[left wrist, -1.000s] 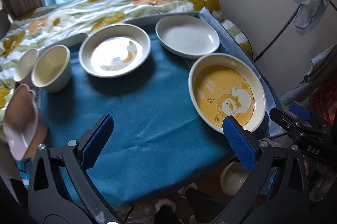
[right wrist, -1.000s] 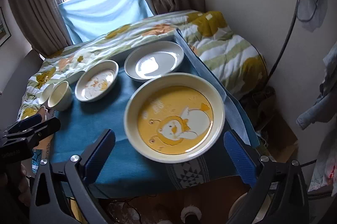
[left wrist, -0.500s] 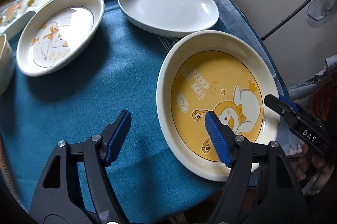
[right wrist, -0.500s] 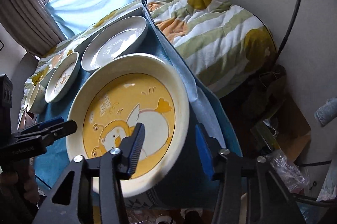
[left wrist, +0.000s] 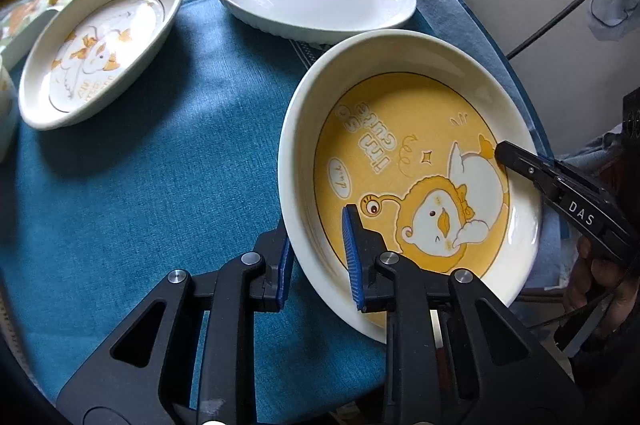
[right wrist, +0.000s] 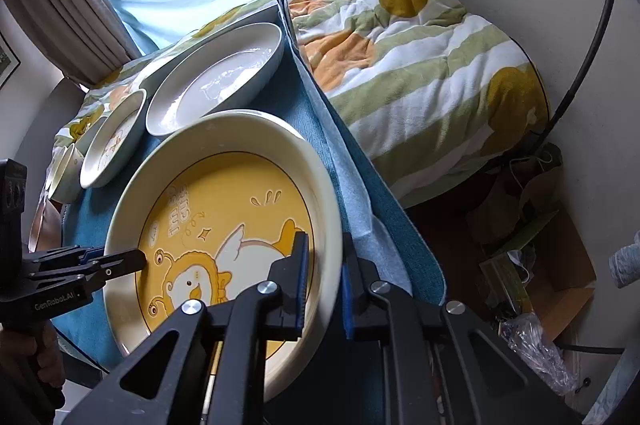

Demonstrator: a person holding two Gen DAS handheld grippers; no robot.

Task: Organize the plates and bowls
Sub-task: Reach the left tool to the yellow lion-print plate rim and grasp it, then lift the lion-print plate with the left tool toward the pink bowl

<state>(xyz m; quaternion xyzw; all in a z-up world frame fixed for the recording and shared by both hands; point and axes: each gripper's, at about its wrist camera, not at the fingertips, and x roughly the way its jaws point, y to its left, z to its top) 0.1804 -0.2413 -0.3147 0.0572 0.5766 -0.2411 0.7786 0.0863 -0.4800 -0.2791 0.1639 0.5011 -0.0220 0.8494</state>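
Yellow plate (left wrist: 404,161) rim clamped by left gripper (left wrist: 318,257) and right gripper (right wrist: 324,285), near edge hidden.

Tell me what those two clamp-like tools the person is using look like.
Both are black plastic frames with triangular cut-outs and silver screw heads. Each left gripper and right gripper finger ends in a ribbed blue pad. White lettering marks the sides: "DAS" on the right one, "GenRobot.AI" on the left one. A bare hand grips the right one's handle; no sleeve shows.
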